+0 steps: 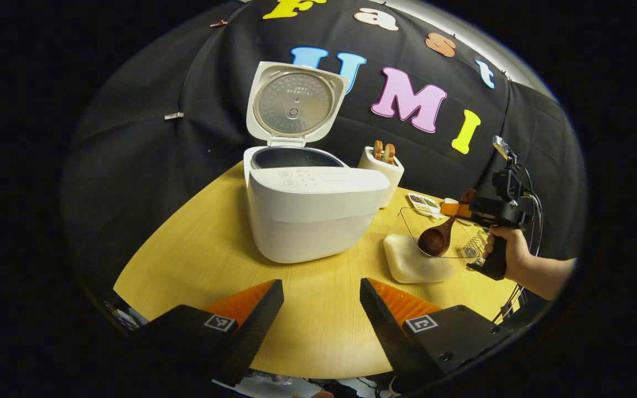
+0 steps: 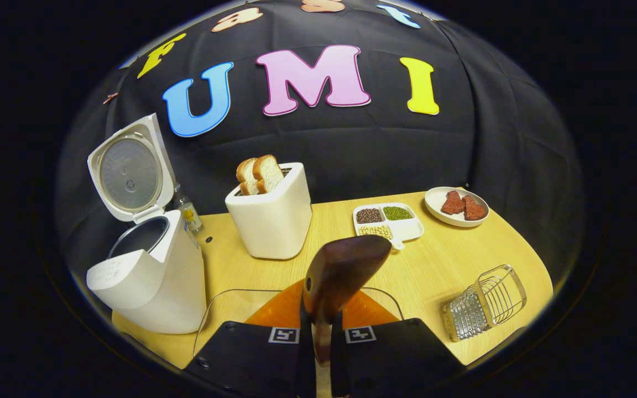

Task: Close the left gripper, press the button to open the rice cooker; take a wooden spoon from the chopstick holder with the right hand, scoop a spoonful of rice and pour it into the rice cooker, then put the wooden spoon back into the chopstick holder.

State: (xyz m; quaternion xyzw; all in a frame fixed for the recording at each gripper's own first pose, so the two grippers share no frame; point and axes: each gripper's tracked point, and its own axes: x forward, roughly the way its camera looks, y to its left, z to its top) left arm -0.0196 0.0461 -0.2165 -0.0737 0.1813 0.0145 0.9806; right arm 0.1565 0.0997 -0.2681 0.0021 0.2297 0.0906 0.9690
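Note:
The white rice cooker (image 1: 307, 215) stands open on the table, its lid (image 1: 293, 102) upright and the dark inner pot showing. My left gripper (image 1: 321, 301) hangs open in front of it, nothing between its fingers. At the right, a hand holds my right gripper (image 1: 457, 210), shut on the handle of a wooden spoon (image 1: 434, 240). The spoon's bowl dips low over a clear container (image 1: 407, 221) with a pale mound (image 1: 412, 260) that looks like rice. In the right gripper view the spoon (image 2: 343, 265) sticks out between the fingers of my right gripper (image 2: 321, 309). The wire chopstick holder (image 2: 484, 304) lies to the right.
A white toaster (image 2: 271, 218) with two bread slices stands behind the clear container. A divided dish of beans (image 2: 387, 221) and a plate with red pieces (image 2: 457, 207) sit at the back right. A small bottle (image 2: 188, 210) stands behind the cooker. The wooden table (image 1: 197, 260) ends close to my left gripper.

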